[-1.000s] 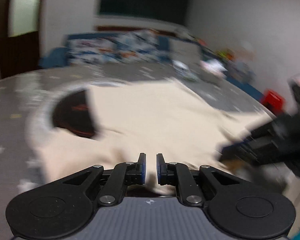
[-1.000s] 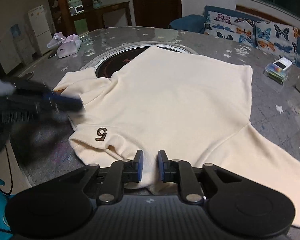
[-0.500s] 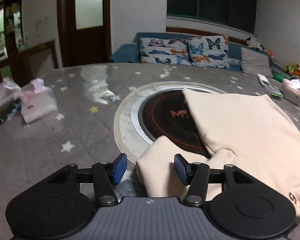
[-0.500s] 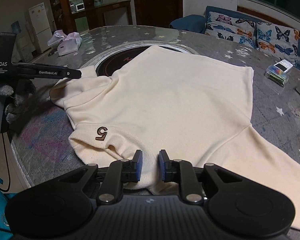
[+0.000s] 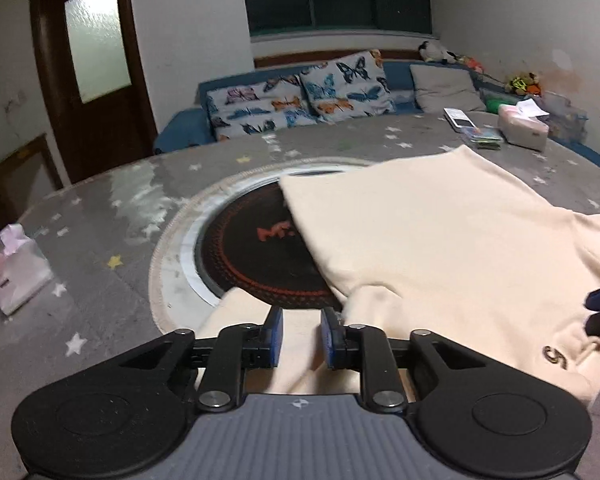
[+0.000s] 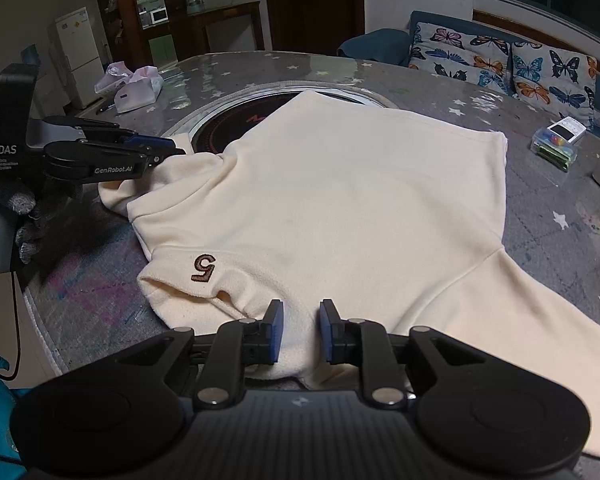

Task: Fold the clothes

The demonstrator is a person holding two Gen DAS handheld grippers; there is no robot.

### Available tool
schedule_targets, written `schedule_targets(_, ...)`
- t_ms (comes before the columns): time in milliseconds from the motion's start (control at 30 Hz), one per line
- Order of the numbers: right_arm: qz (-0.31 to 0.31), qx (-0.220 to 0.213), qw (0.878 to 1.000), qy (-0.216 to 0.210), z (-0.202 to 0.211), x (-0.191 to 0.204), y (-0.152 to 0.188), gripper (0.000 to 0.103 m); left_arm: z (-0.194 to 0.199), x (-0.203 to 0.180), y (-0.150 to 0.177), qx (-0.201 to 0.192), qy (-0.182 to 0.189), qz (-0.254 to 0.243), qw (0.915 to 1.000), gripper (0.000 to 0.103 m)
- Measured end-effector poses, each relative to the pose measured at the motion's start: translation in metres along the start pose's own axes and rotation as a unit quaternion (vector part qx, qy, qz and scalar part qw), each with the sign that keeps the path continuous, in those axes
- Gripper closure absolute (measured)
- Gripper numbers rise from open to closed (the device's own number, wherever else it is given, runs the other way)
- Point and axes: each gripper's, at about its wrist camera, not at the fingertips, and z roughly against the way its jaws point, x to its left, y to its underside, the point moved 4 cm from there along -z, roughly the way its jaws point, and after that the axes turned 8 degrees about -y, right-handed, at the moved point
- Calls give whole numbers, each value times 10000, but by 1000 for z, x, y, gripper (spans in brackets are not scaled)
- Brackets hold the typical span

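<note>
A cream sweater lies spread on the grey star-patterned table, partly over a round black inset. A brown "5" marks a folded part near the front edge. My right gripper is shut on the sweater's near edge, with cloth bunched between its blue pads. My left gripper is shut on the end of the left sleeve, beside the inset. The right wrist view shows the left gripper from the side, pinching that sleeve, held by a gloved hand.
A pink tissue pack and bags sit at the table's left side. A phone, a small clear box and a tissue box lie at the far right. A sofa with butterfly cushions stands behind.
My left gripper swung left from the sweater's near edge to the sleeve end, opened wide, then closed on it. The right gripper has stayed shut on the near edge.
</note>
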Motion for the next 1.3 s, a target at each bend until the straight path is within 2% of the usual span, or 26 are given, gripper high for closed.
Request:
schedule_targets(200, -6, -7, 10000, -8, 0, 0, 0, 83, 1, -4, 4, 22, 144, -103, 9998, 66)
schedule_targets(367, -4, -2, 10000, 0, 0, 0, 0, 82, -8, -3, 4, 95, 204, -143, 9996, 70)
schedule_targets(433, -13, -5, 10000, 8, 0, 0, 0, 82, -12, 2, 3, 125, 228, -47, 9996, 81)
schedule_targets(467, -16, -5, 10000, 14, 0, 1, 0, 82, -13, 5, 3, 134, 236, 43, 9996, 94)
schedule_targets(600, -21, -1, 10000, 32, 0, 1, 0, 82, -1, 43, -2, -154, -187, 619, 9978, 98)
schedule_targets(700, 5, 18, 10000, 52, -1, 2, 0, 82, 12, 81, -7, -415, -561, 1154, 9909, 98)
schedule_targets(800, 20, 30, 10000, 69, -1, 2, 0, 82, 25, 125, -9, -657, -994, 1696, 9783, 98)
schedule_targets(967, 5, 37, 10000, 87, -1, 3, -1, 81, 37, 179, 16, -761, -1327, 2490, 9563, 98)
schedule_targets(1033, 7, 48, 9999, 92, -1, 3, -1, 80, 36, 184, 29, -656, -1394, 2549, 9546, 98)
schedule_targets(1200, 61, 86, 9999, 115, -3, 5, -4, 75, 9, 180, 46, -266, -1727, 2000, 9641, 98)
schedule_targets(1300, 48, 90, 9999, 129, -4, 4, -5, 75, 5, 179, 41, -316, -1780, 2036, 9622, 98)
